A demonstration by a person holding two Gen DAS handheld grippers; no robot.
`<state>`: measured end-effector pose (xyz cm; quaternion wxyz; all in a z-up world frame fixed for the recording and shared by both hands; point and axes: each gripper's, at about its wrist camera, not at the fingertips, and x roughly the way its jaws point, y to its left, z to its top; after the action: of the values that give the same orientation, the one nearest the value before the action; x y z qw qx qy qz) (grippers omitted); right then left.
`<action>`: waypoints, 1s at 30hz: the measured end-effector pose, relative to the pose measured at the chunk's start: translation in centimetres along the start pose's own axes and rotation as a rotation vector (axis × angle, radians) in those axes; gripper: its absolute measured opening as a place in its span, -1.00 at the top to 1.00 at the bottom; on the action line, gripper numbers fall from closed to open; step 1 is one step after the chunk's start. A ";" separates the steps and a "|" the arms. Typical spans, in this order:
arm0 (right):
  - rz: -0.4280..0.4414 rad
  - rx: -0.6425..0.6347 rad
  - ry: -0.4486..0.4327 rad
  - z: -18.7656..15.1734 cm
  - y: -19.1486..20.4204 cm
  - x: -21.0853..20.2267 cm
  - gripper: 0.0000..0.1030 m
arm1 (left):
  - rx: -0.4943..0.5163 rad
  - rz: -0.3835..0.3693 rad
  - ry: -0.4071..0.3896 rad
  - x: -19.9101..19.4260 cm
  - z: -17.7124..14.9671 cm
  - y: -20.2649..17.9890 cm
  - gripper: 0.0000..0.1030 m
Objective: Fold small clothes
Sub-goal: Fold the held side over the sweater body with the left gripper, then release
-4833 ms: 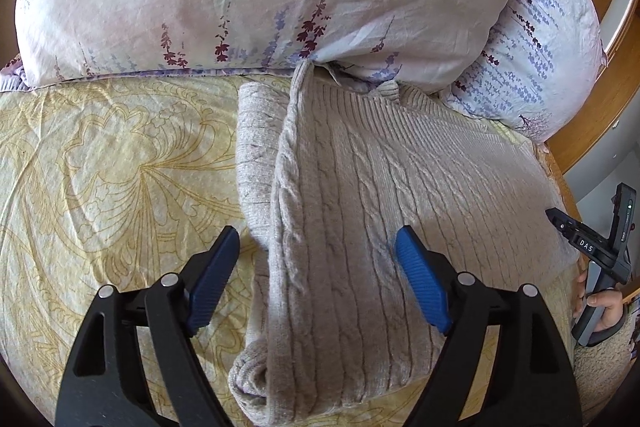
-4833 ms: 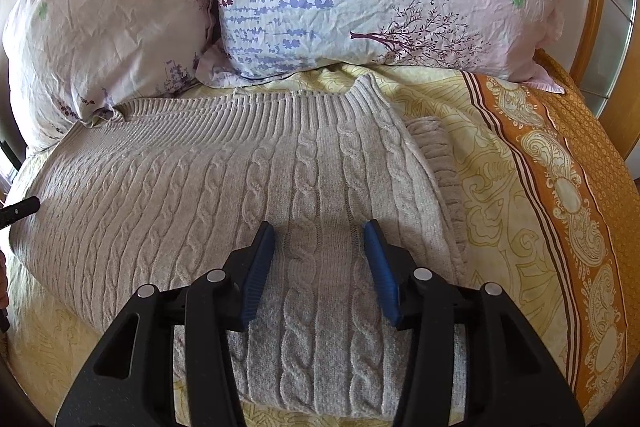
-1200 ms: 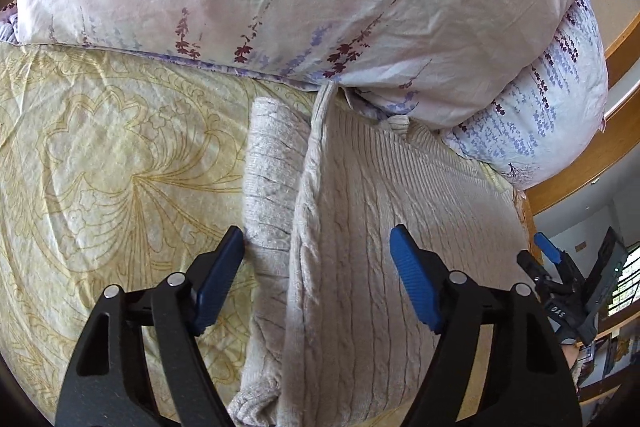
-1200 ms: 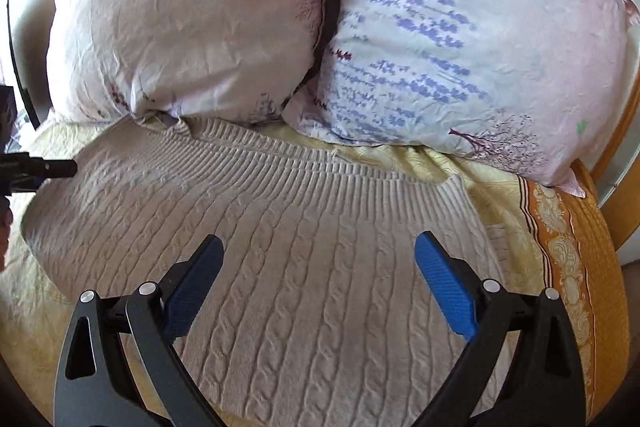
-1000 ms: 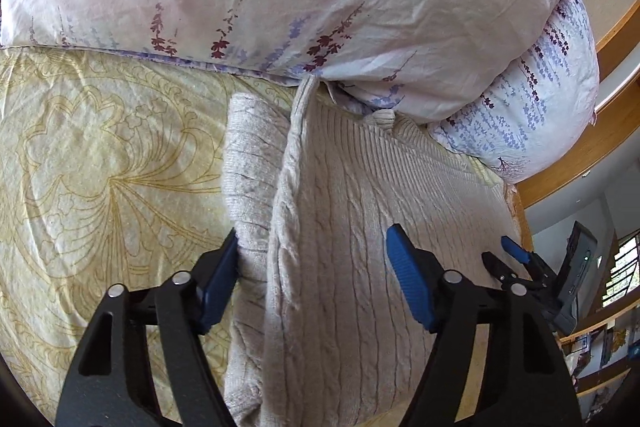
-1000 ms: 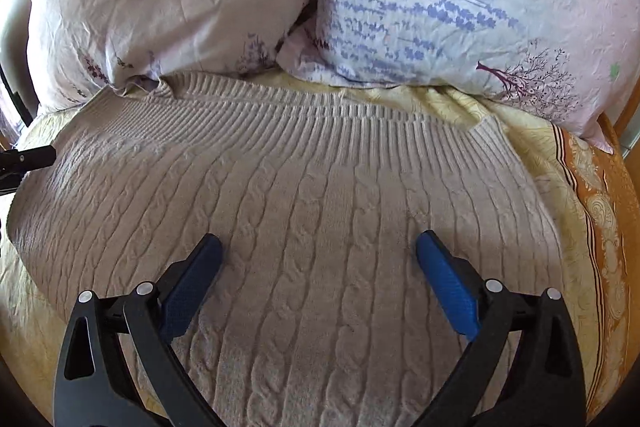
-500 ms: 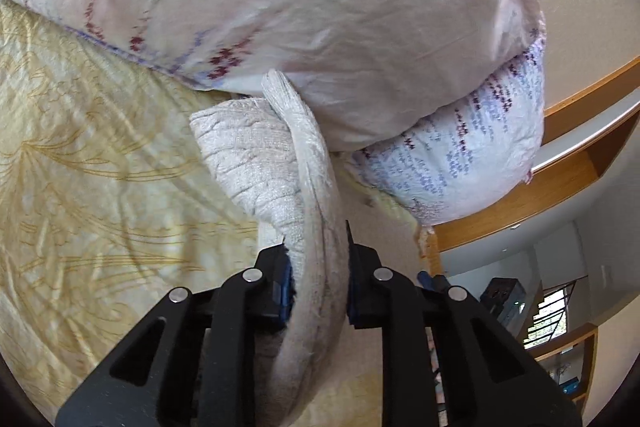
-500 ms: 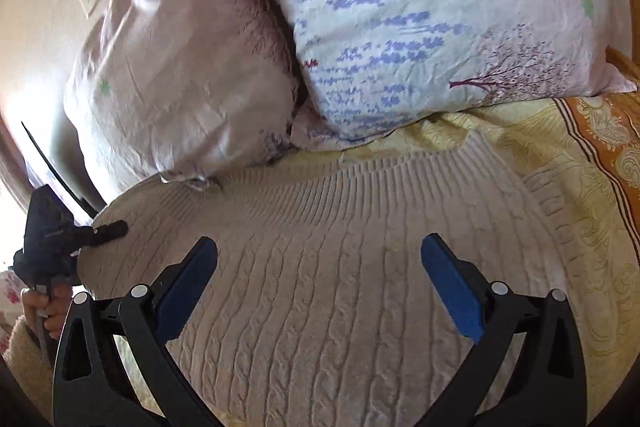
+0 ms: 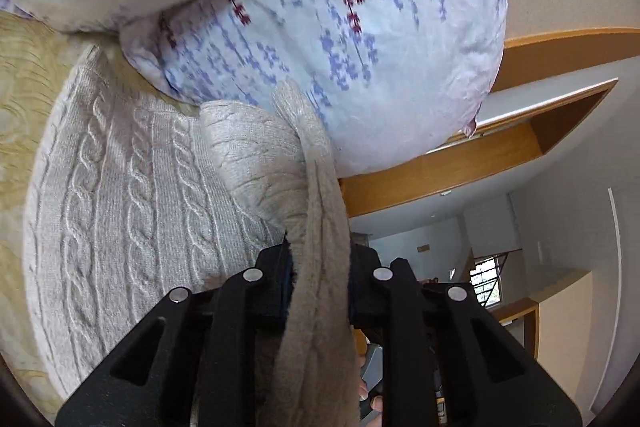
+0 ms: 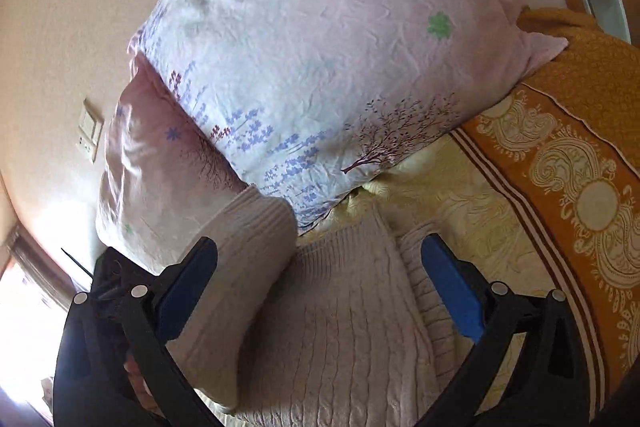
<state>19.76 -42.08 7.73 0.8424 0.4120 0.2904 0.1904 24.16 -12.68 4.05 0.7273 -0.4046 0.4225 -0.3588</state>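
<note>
Bed under a pale yellow patterned bedspread [image 10: 472, 211], orange border on one side. Two floral-print pillows [image 10: 320, 67] stacked at the head. Beige cable-knit sweater [image 9: 120, 211] lies across the bedspread, touching the pillows. One folded edge [image 9: 316, 227] is lifted off the bed and stands upright. My left tongs [image 9: 318, 283] are clamped tight on that raised edge. My right tongs [image 10: 320, 291] are spread wide above the knit, gripping nothing.
</note>
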 end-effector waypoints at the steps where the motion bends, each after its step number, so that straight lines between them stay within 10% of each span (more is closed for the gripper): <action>1: -0.003 0.008 -0.005 0.2 -0.3 -0.1 -0.97 | 0.007 0.005 0.014 1.3 -0.2 -0.3 0.64; 8: 0.036 0.136 0.009 0.7 -3.5 -0.7 -0.97 | 0.007 -0.025 0.161 7.3 -2.2 -0.5 0.40; 13: 0.035 0.182 0.061 0.6 -4.7 -0.2 -0.97 | 0.085 -0.076 0.139 4.3 -2.0 -2.6 -0.17; 24: 0.002 0.142 0.173 -0.3 -4.6 2.0 -0.30 | 0.777 0.423 0.118 -2.9 -9.3 -5.1 -0.40; 26: -0.028 0.093 0.207 -0.7 -4.1 2.9 -0.09 | 0.869 0.479 0.120 -3.1 -11.0 -4.7 -0.40; 28: -0.055 0.043 0.225 -1.0 -3.6 3.7 0.64 | 0.934 0.525 0.122 -3.3 -12.2 -4.5 -0.40; 30: -0.058 0.034 0.162 -0.8 -3.5 2.7 0.68 | 0.971 0.553 0.118 -3.5 -13.0 -4.1 -0.40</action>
<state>21.64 -42.14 3.66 0.8143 0.4008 0.3724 0.1937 10.36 -15.08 4.76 0.8721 0.1232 0.3393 -0.3303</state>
